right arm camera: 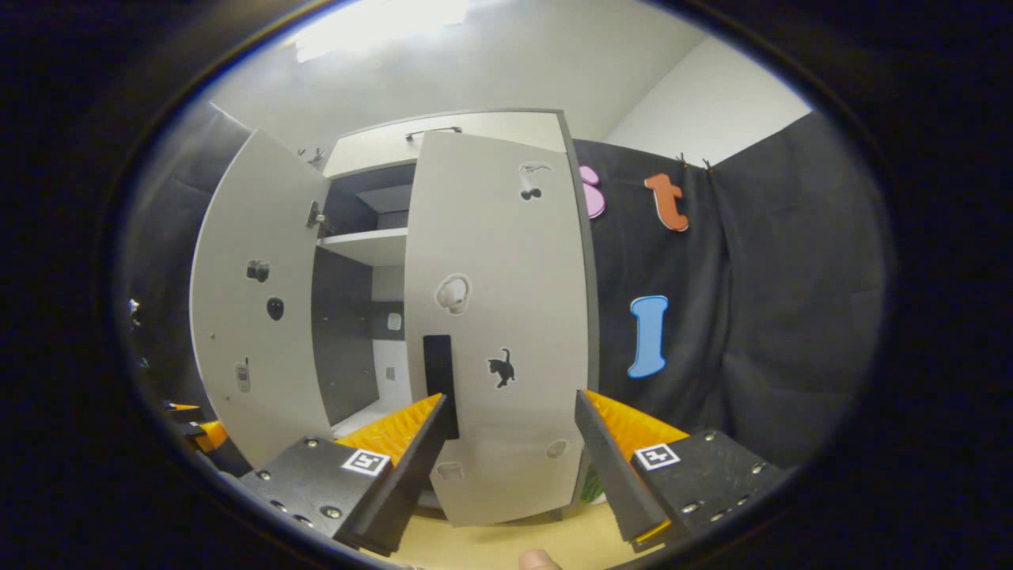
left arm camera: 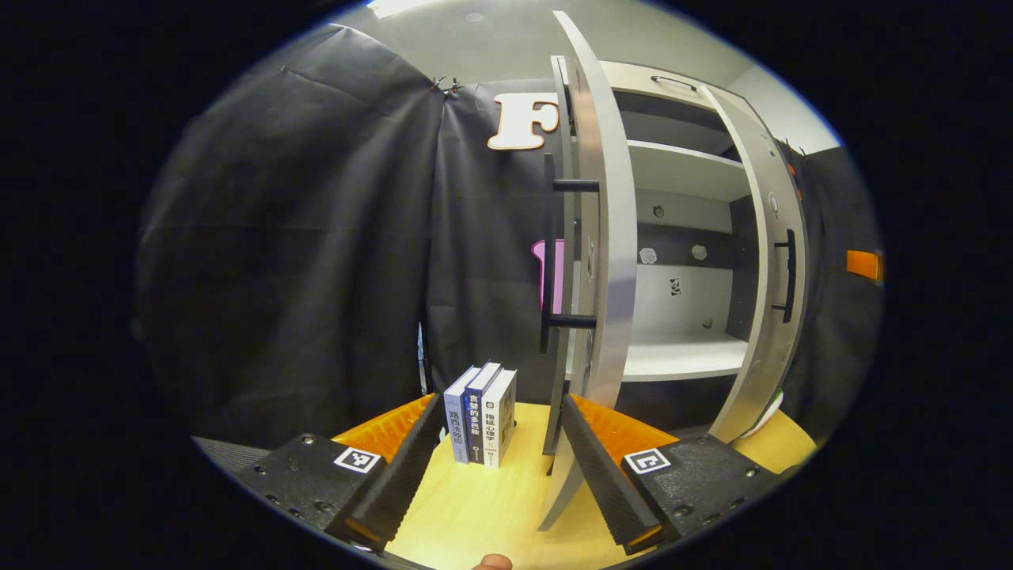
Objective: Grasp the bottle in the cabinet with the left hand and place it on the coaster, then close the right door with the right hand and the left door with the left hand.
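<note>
The grey cabinet [left arm camera: 681, 356] stands on a wooden table [left arm camera: 483, 507], its shelves bare where I can see them. In the left gripper view the left door [left arm camera: 605, 237] is swung wide, edge-on just ahead, with its black handle [left arm camera: 550, 253] facing me. My left gripper [left arm camera: 500, 400] is open, low over the table, holding nothing. In the right gripper view the right door [right arm camera: 506, 301] stands partly shut. My right gripper [right arm camera: 510, 396] is open close to that door's face, beside its handle [right arm camera: 439, 380]. A green sliver [right arm camera: 589, 487] peeks from behind the door's lower corner; I cannot tell what it is.
Three books [left arm camera: 481, 416] stand upright on the table just left of the open left door. The left door [right arm camera: 253, 317] stands wide open in the right gripper view, and part of the other gripper [right arm camera: 194, 431] shows at its foot. Black cloth walls surround the cabinet.
</note>
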`<act>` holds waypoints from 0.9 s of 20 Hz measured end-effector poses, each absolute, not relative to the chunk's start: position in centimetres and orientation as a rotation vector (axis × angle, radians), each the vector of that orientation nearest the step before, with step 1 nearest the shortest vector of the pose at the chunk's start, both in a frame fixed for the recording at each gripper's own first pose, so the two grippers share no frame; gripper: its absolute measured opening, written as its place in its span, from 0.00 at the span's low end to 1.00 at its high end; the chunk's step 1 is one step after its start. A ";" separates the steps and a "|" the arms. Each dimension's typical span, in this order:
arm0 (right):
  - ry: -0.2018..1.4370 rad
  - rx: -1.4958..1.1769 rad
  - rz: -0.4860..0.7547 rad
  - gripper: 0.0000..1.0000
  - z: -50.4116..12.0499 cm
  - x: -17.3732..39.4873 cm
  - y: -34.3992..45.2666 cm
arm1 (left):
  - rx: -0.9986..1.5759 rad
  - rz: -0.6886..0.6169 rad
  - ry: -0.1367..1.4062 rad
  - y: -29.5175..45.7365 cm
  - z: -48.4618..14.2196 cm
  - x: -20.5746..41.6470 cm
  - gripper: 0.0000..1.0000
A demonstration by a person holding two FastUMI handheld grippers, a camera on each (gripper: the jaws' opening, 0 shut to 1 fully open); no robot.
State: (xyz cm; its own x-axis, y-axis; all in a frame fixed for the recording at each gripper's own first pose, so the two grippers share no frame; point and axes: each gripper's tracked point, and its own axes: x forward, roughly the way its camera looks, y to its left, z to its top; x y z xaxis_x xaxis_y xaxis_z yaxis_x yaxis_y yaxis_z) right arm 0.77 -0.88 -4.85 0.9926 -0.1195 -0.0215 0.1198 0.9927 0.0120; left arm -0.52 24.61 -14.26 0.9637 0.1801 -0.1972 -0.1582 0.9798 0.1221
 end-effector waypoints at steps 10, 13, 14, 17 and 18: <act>0.016 0.003 -0.148 0.97 -4.4 0.0 -3.1 | 0.101 0.150 0.204 23.5 -14.3 -0.5 0.96; 0.016 -0.002 -0.147 0.97 -4.3 -0.1 -3.3 | 0.097 0.133 0.205 22.5 -14.4 -0.6 0.92; 0.017 -0.003 -0.148 0.97 -4.2 -0.1 -3.4 | 0.096 0.125 0.203 22.3 -14.4 -0.6 0.92; 0.019 -0.006 -0.150 0.97 -4.1 -0.4 -3.8 | 0.083 0.095 0.204 20.7 -14.7 -0.4 0.92; 0.019 -0.009 -0.153 0.97 -4.1 -0.5 -4.0 | 0.082 0.084 0.206 20.2 -14.8 -0.3 0.92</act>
State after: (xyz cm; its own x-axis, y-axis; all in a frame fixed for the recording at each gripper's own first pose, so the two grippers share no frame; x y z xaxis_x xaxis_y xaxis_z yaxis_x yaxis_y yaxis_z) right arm -0.50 -3.99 -4.06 0.9882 -0.1523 -0.0182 0.1521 0.9883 -0.0100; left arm -0.34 20.15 -14.77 0.9754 0.0916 -0.2003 -0.0748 0.9931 0.0898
